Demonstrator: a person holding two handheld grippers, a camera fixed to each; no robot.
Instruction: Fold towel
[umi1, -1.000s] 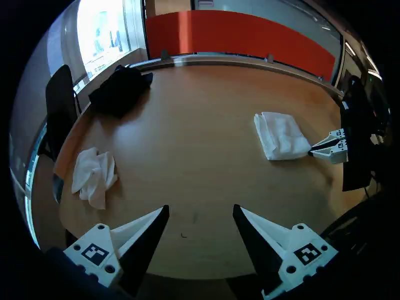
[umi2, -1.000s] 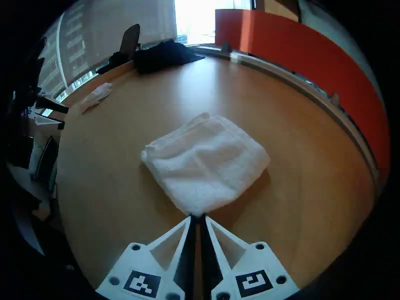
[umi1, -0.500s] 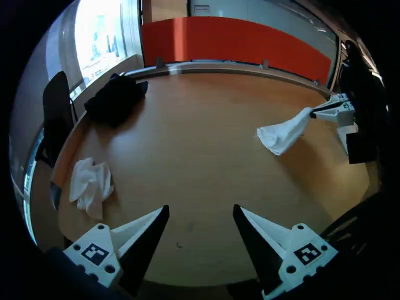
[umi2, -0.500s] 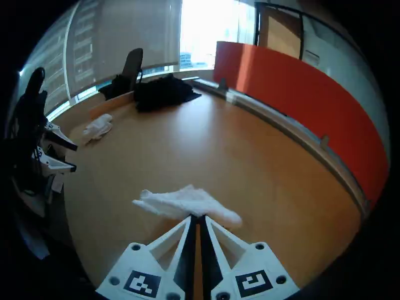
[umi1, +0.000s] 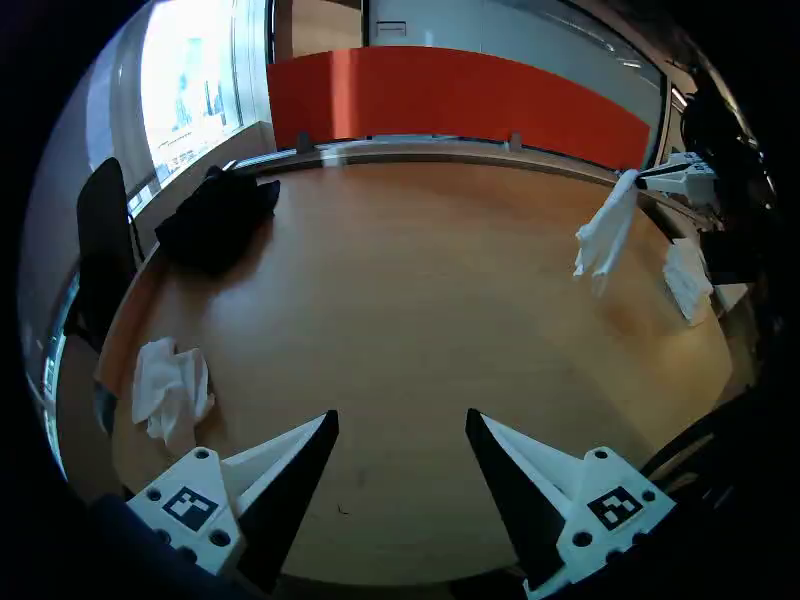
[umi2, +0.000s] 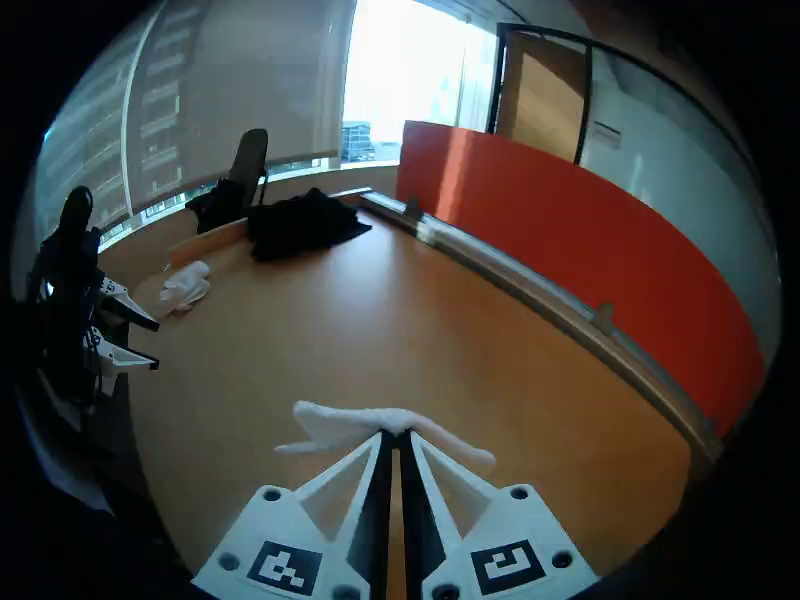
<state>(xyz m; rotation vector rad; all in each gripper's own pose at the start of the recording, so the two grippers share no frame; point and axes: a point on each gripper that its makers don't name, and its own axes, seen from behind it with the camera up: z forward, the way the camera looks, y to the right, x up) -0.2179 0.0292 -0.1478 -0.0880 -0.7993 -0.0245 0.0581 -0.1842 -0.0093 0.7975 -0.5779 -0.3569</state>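
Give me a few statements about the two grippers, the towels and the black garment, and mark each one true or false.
1. A towel hangs from the shut right gripper, clear of the table. True.
2. The left gripper is shut on a towel. False: it is open and holds nothing.
3. A crumpled towel lies on the table. True.
4. The black garment is held in the left gripper. False: it lies on the table.
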